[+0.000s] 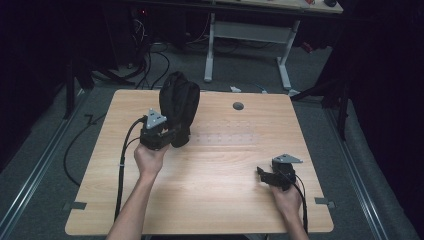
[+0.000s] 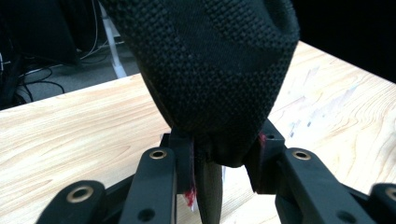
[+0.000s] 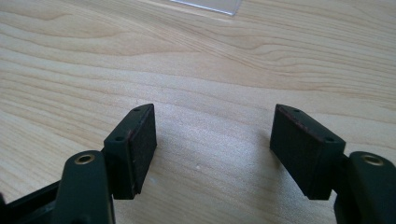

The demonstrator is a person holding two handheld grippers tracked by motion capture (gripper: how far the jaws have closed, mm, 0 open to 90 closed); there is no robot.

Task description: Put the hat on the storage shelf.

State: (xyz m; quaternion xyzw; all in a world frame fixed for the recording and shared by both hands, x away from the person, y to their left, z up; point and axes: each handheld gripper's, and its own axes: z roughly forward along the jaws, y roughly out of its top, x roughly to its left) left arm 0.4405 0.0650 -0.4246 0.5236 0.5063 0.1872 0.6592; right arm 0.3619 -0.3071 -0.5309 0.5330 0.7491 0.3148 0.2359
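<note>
1. On the left of a pale wooden counter [image 1: 210,170], seen from above, the person's left hand [image 1: 149,161] holds the left hand-held gripper [image 1: 161,134] raised a little above the wood. Its jaws are clamped on the lower end of a black woven fabric bag [image 1: 178,106], which stands up and away from the gripper, bulging wider toward its top.

2. In the left gripper view, the bag [image 2: 205,65] looms close, its coarse weave clear. Only a narrow gathered bit of cloth sits between the jaws, next to a thin dark strip whose nature I cannot tell. A judgement: the hold is small compared with the bulk above it, so the bag may sag, tip sideways or slide free if the hand tilts or moves quickly.

3. At mid-counter a small round dark hole [image 1: 238,106] lies near the far edge, well apart from both grippers.

4. On the right, the right hand [image 1: 286,199] holds the right hand-held gripper [image 1: 263,173] low over bare wood, near the right edge. In the right gripper view its jaws stand wide apart with nothing between them [image 3: 212,149]. A judgement: it is well away from the bag, so it cannot steady the bag if the left grip fails.
</note>
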